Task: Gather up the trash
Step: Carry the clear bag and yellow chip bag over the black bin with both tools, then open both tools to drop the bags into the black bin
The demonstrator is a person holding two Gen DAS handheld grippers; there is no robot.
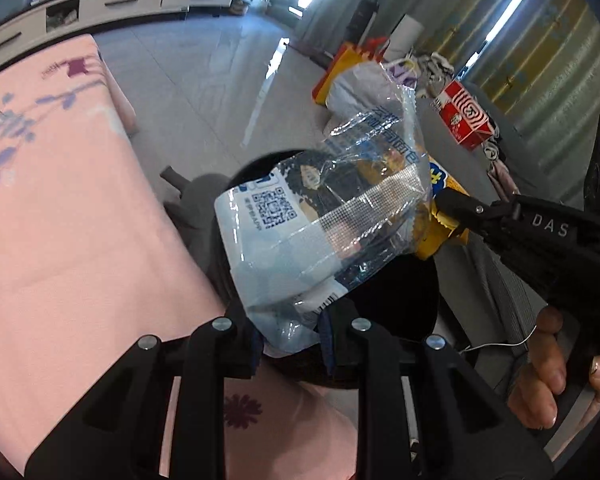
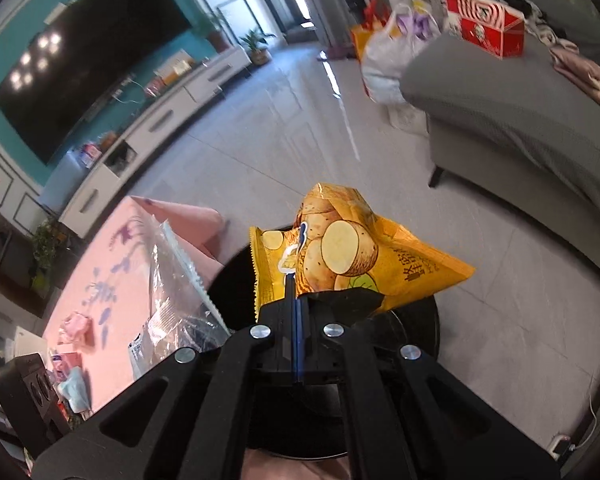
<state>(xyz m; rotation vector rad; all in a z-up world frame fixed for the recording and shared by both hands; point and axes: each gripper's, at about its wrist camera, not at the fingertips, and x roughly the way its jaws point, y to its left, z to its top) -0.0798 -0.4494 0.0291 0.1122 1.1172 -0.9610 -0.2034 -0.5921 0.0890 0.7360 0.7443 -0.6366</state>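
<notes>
Basically both grippers hold wrappers above a black trash bin (image 2: 404, 332) standing beside the pink-clothed table (image 1: 60, 220). Left gripper (image 1: 292, 340) is clamped on the lower end of a clear-and-white plastic wrapper (image 1: 300, 236), which sticks up and forward from the jaws, over the bin mouth. Right gripper (image 2: 298, 304) has jaws pressed together on the bottom edge of a yellow potato chip bag (image 2: 348, 256); the bag stands out ahead of the fingertips, over the bin. Person's hand (image 1: 556, 376) grips the right tool's handle.
</notes>
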